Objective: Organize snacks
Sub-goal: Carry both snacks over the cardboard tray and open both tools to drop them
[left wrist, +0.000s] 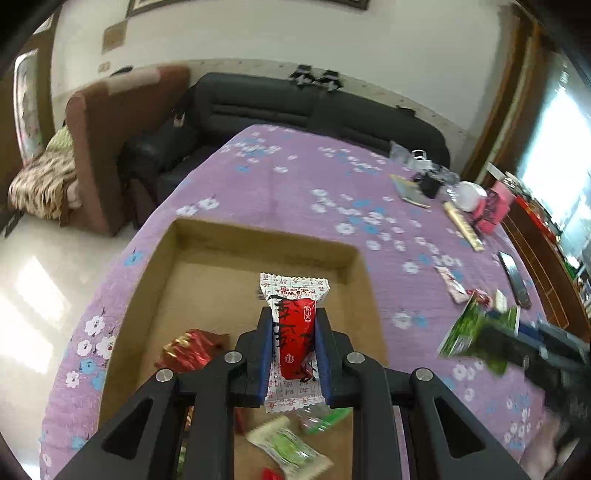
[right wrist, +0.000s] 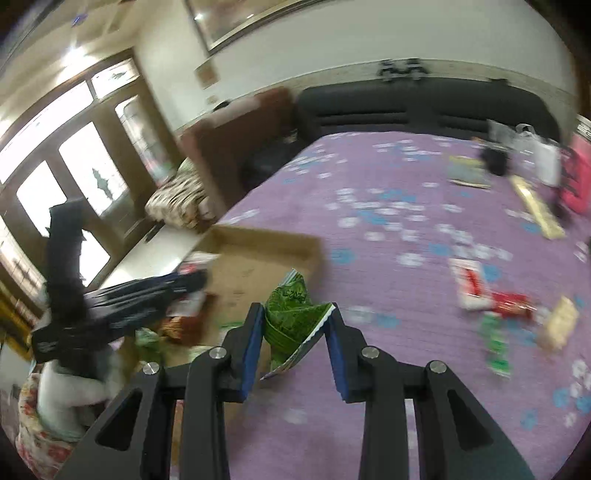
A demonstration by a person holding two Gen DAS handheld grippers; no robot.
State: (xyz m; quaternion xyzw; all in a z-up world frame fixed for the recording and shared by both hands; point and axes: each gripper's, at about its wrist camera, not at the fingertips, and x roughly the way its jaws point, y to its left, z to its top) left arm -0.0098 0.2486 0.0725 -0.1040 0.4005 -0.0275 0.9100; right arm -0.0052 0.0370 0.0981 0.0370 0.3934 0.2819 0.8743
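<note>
Now both jaws pinch the red-and-white snack packet (left wrist: 294, 332) upright.

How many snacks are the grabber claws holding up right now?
2. A red and white snack is pinched in the left gripper above the cardboard box; a green packet is in the right gripper.

Black sofa (left wrist: 317, 110) stands against a pale wall (left wrist: 295, 33), behind the table under a purple flowered cloth (left wrist: 295, 199). Brown armchair (left wrist: 110, 140) left of the sofa, a patterned throw (left wrist: 40, 181) beside it. Glossy light floor (left wrist: 40, 291) left of the sofa reflects glare. Wood-framed glazed doors (right wrist: 74, 166), brightly backlit, farther left. Framed picture (right wrist: 240, 22) above the sofa.
</note>
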